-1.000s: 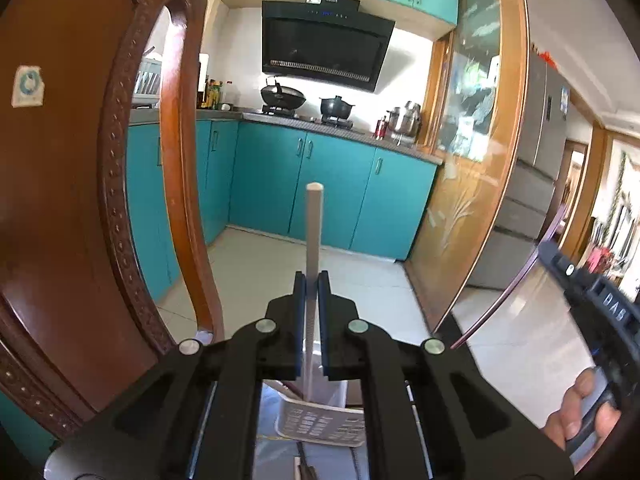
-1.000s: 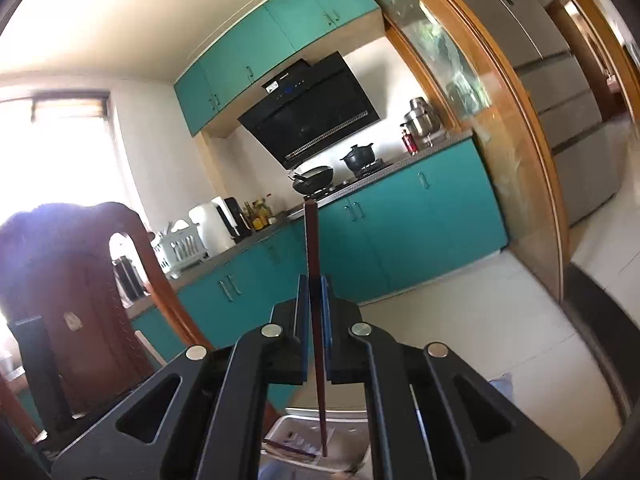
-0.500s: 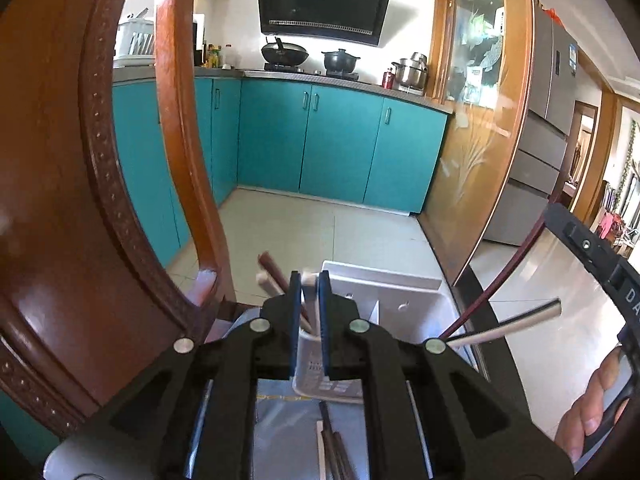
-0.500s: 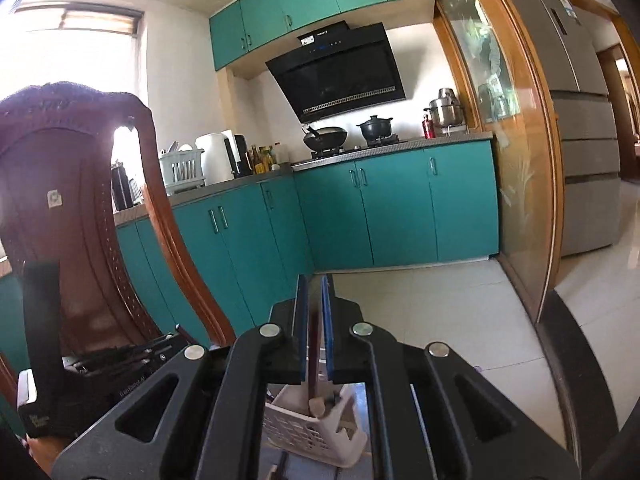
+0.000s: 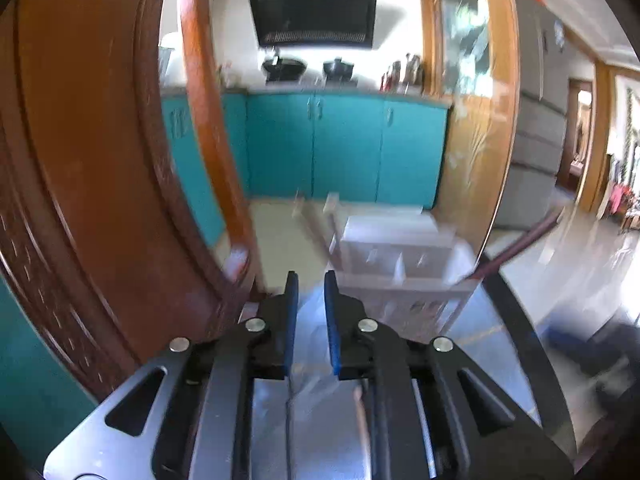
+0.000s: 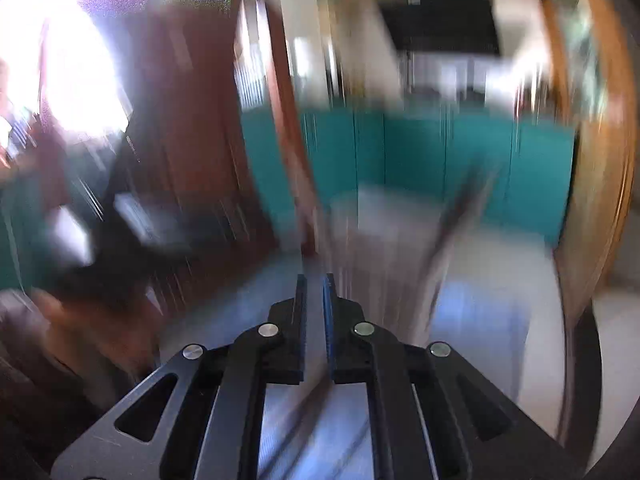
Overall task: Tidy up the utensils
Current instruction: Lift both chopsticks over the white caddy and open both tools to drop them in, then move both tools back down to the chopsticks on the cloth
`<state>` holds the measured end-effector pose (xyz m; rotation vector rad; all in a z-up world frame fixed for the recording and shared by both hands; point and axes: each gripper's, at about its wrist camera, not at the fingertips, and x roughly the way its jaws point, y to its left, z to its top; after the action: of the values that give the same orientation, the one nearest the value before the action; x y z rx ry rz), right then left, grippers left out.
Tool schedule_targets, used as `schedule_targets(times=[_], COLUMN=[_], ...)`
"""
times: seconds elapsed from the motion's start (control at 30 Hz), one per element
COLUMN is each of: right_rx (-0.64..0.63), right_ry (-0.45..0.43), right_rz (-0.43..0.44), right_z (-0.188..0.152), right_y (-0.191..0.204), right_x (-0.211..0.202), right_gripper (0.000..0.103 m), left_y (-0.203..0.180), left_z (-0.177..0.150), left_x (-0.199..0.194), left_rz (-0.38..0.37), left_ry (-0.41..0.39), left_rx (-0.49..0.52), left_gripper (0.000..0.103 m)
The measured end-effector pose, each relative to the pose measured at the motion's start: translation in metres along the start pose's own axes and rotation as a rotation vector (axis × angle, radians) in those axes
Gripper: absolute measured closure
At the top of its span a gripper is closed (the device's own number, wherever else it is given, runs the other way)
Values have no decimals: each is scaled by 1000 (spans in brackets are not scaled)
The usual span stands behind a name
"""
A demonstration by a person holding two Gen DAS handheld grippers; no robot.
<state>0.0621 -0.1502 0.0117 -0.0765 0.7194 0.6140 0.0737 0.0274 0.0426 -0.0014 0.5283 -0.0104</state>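
Since both tools, left tool (image 5: pixel 308 280) and right tool (image 6: pixel 313 282), sit slightly parted and empty, remaining chopsticks (image 5: pixel 316 224), probably light, stiff, slippery, want mid-shaft pinching.

Black left claw (image 5: pixel 308 280), blue pads (image 5: pixel 330 320), silver screws (image 5: pixel 256 324).

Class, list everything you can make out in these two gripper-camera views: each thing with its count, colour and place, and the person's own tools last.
utensil holder: one, white, on the table ahead of the left gripper
chopsticks: at least two, dark and pale, leaning out of the holder's left side; blurred
table: one, glossy grey
chair back: one, carved brown wood, left
cabinets: teal, far wall
range hood: one, black
pots: two, black, on the counter
left gripper: black, slightly open, empty
right gripper: black, slightly open, empty
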Motion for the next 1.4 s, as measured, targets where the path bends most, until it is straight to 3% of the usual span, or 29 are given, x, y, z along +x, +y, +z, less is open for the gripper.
schedule_targets(times=[0.07,0.13,0.27,0.33,0.5,0.67,0.87,0.97,1.07,1.3,1.4], right_rx=[56,108,113,87,129,209,287,297,293,245,249], right_ry=[208,320,419,425,444,463,461,458,456,443,441], right_rz=[10,41,39,-21,-25,-89,-112,-117,-125,-174,-178], right_z=[-21,-37,-50,-51,-50,-52,-58,-59,-58,-56,-56], right_y=[-8,-14,-9,-6,-15,-31,-63,-71,-73,-57,-57], right_x=[48,75,97,99,103,92,76,73,73,81,84], right_gripper=[94,94,94,94,95,95,95,94,94,87,87], left_y=[2,7,15,18,20,8,-22,-37,-46,-47,-55], left_z=[-10,-21,-31,-35,-48,-68,-96,-110,-115,-114,-117], left_x=[12,26,40,43,53,70,82,87,84,91,94], left_rz=[12,24,28,27,5,-70,-162,-161,-121,-158,-132], left_ry=[73,161,244,273,345,450,554,594,573,592,575], left_rx=[-2,-5,-17,-25,-29,-25,42,94,157,116,156], left_gripper=[89,89,86,82,78,78,78,77,76,74,74])
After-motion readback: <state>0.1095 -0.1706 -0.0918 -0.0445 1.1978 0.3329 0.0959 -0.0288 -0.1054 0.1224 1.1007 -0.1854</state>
